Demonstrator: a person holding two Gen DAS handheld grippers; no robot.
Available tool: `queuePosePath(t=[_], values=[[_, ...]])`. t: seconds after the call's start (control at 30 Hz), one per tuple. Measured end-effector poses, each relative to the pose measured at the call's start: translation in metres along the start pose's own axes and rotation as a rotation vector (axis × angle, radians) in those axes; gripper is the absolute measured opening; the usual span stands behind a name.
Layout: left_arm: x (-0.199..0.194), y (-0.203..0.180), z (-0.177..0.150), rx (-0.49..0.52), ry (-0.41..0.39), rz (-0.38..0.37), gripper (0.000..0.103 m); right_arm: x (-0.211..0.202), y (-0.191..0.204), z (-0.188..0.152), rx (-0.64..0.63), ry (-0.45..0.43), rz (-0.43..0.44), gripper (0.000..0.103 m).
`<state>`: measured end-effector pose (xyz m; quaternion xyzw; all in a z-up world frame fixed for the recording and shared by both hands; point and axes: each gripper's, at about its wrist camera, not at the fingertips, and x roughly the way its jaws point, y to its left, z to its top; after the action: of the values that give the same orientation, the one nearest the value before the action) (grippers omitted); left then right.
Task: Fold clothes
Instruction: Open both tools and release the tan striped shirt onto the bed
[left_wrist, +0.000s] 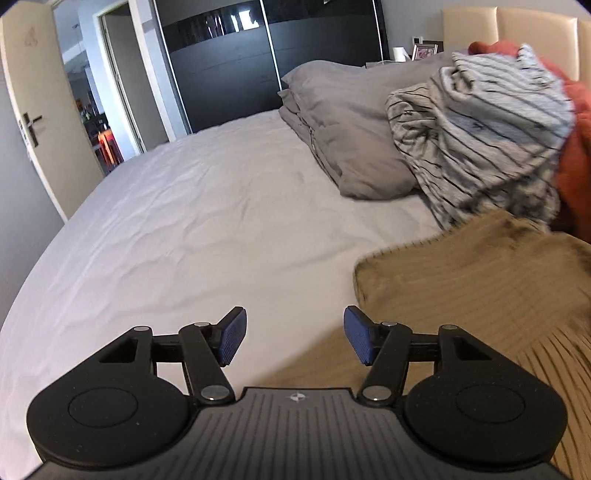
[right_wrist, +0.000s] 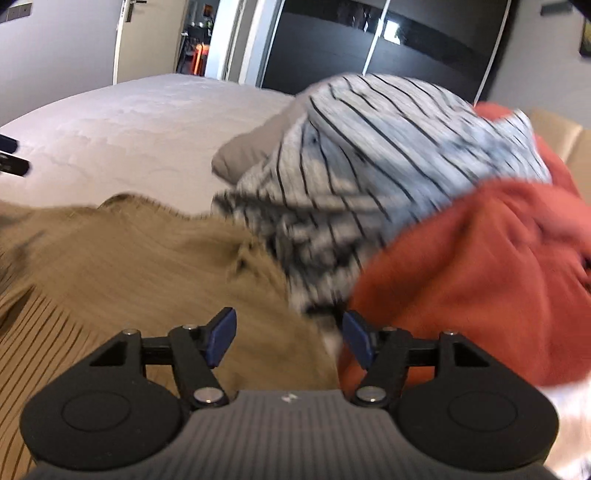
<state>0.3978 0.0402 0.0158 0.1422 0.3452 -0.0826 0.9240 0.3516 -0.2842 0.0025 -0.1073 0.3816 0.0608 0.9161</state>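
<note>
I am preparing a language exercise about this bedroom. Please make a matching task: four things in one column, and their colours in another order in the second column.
Things:
1. ribbed garment
2. striped garment
3. bed sheet
4. wardrobe

Colours:
A. black
B. grey-white with thin dark lines
C. tan
D. pale, nearly white

Pairs: 1-C, 2-B, 3-D, 4-A

Before the left gripper (left_wrist: 294, 339), bare bed sheet (left_wrist: 192, 229) runs clear toward 11 o'clock. Grey pillows (left_wrist: 343, 133) block 1 o'clock; the striped garment (left_wrist: 480, 140), rust-red garment (left_wrist: 576, 147) and tan ribbed knit (left_wrist: 480, 280) crowd 2 to 3 o'clock.
</note>
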Motion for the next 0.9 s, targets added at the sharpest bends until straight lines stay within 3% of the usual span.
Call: queuePosePath(t=[0.3, 0.5, 0.73, 0.9], values=[[-0.13, 0.031, -0.07, -0.042, 0.034, -0.02, 0.057, -0.134, -0.01, -0.099, 0.139, 0.118, 0.05, 0.067], [-0.194, 0.026, -0.125, -0.044, 0.044, -0.036, 0.057, -0.204, 0.018, -0.161, 0.168, 0.161, 0.128, 0.066], [-0.247, 0.007, -0.202, -0.059, 0.048, -0.061, 0.057, -0.252, 0.057, -0.228, 0.132, 0.188, 0.188, 0.066], [-0.259, -0.008, -0.259, -0.037, 0.139, -0.055, 0.057, -0.268, 0.066, -0.273, 0.15, 0.234, 0.182, 0.064]])
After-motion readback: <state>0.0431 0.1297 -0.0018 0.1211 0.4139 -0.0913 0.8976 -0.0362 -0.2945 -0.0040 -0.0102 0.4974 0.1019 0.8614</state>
